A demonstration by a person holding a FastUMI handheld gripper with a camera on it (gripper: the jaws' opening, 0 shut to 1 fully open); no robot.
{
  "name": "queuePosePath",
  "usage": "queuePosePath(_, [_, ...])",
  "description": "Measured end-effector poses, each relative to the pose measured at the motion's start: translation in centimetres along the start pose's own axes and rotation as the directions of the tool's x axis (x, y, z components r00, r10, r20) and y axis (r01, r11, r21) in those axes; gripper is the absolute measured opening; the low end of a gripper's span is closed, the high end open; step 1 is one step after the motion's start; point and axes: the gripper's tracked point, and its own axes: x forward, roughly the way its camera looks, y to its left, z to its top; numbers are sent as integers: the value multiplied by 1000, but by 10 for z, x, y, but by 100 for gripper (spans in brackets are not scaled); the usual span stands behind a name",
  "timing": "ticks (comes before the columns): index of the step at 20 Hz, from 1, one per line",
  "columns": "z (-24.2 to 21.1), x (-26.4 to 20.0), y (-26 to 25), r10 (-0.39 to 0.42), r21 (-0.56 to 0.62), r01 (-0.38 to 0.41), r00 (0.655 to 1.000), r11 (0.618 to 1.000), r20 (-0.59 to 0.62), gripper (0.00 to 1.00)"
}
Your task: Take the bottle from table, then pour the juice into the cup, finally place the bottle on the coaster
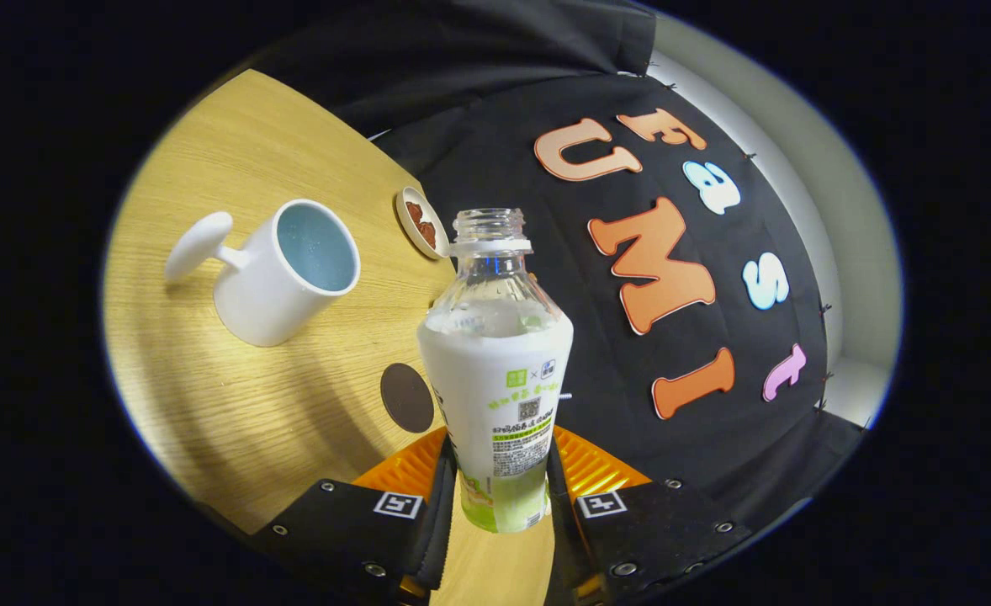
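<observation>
Two fingers of the tool (502,497) clamped on the lower body of the clear plastic bottle with the white-and-green label (497,396), one pressing each side, so held low and firm with neck and open mouth left free for pouring. Uncapped, mouth pointing away from the tool along the fingers; pale green juice visible at the base between the fingers, clear shoulder above the label, level behind the label impossible to tell. Whole scene tilted, so probably lifted off the round light-wood worktop (235,421) and being turned toward the cup, judged from the slant alone. Left of the bottle and farther off, white ceramic cup with a knob-ended handle (281,273), standing on the worktop, pale blue inside, seemingly empty, though a thin layer of liquid cannot be ruled out; handle turned away from the bottle, open mouth facing this way, easy to reach with the neck. Just left of the bottle's body, near the fingers, small dark brown round coaster (407,397) lying flat and bare, kept free for setting the bottle down last. Beyond the cup, close to the bottle's neck, small shallow round dish holding something reddish-brown (421,223), contents unclear. Pouring apparently not yet begun.
</observation>
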Motion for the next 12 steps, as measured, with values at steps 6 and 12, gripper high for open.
queuePosePath(6, [1, 11, 10, -12, -130, 13, 1000, 991, 6, 52])
queuePosePath(12, [4, 17, 12, -36, -249, 40, 999, 968, 21, 52])
